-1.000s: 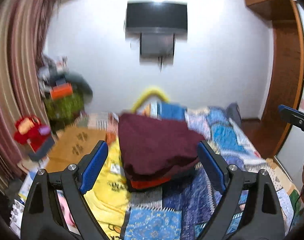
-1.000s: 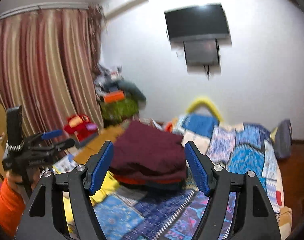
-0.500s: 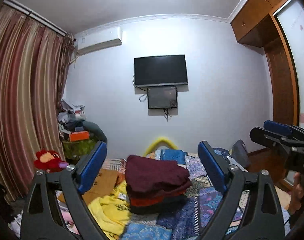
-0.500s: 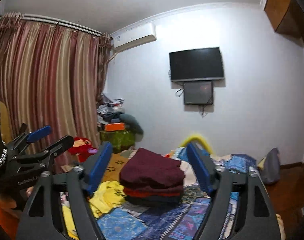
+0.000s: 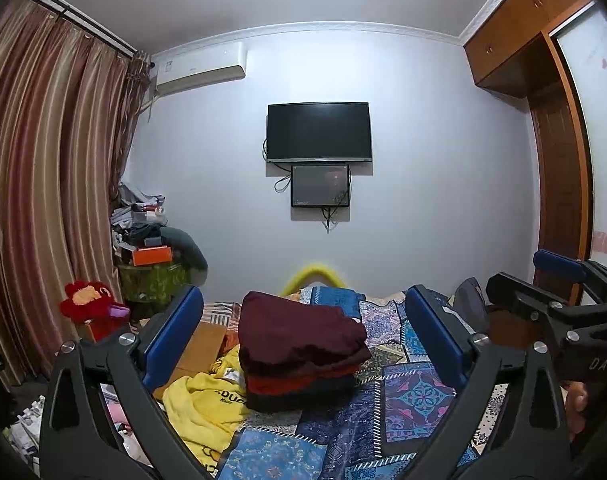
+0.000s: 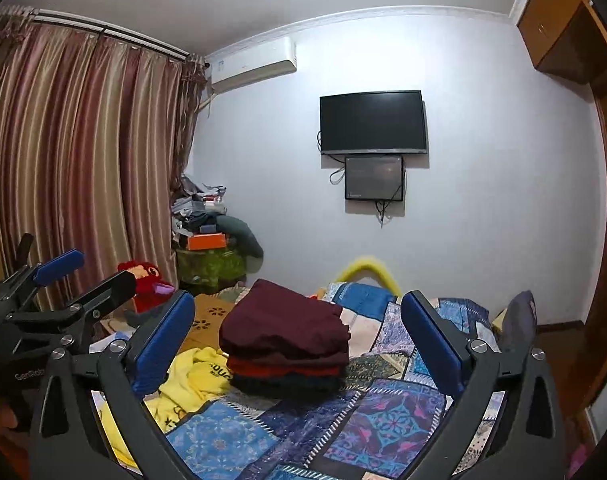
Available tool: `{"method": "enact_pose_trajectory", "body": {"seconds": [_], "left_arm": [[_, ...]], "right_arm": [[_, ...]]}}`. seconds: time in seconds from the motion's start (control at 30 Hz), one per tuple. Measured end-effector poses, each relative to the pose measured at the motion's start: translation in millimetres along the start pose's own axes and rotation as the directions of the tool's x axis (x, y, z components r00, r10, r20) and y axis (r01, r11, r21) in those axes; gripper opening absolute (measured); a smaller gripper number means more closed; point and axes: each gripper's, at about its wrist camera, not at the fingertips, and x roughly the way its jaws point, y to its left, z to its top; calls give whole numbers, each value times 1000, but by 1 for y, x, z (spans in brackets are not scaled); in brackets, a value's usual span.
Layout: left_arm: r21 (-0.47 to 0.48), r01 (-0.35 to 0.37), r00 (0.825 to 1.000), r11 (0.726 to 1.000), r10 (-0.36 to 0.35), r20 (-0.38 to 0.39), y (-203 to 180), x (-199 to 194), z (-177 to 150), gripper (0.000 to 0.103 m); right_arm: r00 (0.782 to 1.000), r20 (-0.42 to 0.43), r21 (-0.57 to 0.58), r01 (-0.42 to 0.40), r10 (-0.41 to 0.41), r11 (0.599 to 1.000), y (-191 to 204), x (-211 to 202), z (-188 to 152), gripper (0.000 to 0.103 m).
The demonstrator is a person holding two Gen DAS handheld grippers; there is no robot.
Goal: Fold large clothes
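Observation:
A stack of folded clothes, maroon on top, red and dark below, lies on the patchwork bedspread. It also shows in the right wrist view. A loose yellow garment lies crumpled left of the stack, also seen in the right wrist view. My left gripper is open and empty, held above the bed well short of the stack. My right gripper is open and empty too. Each gripper shows at the edge of the other's view.
A TV hangs on the far wall. Striped curtains cover the left side. A cluttered corner pile and a red plush toy stand left of the bed. A wooden wardrobe is on the right.
Both grippers have drawn back and tilted up from the stack, which now looks smaller and lower in both views. Both stay open and empty.

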Motion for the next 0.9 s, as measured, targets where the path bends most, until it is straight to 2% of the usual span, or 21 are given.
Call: {"method": "enact_pose_trajectory", "body": {"seconds": [0.33,0.9], "left_arm": [[15,2,1000,1000,-2,0,-3,1,-3,102],[-5,28,1000,1000,-28,-13,-2,4,-6,103]], "right_arm": [[1000,-16,3,8,-8,1000,0,-9,-11,102],[999,-43,-2,13,-13,1000,1,-18,-5,102]]}}
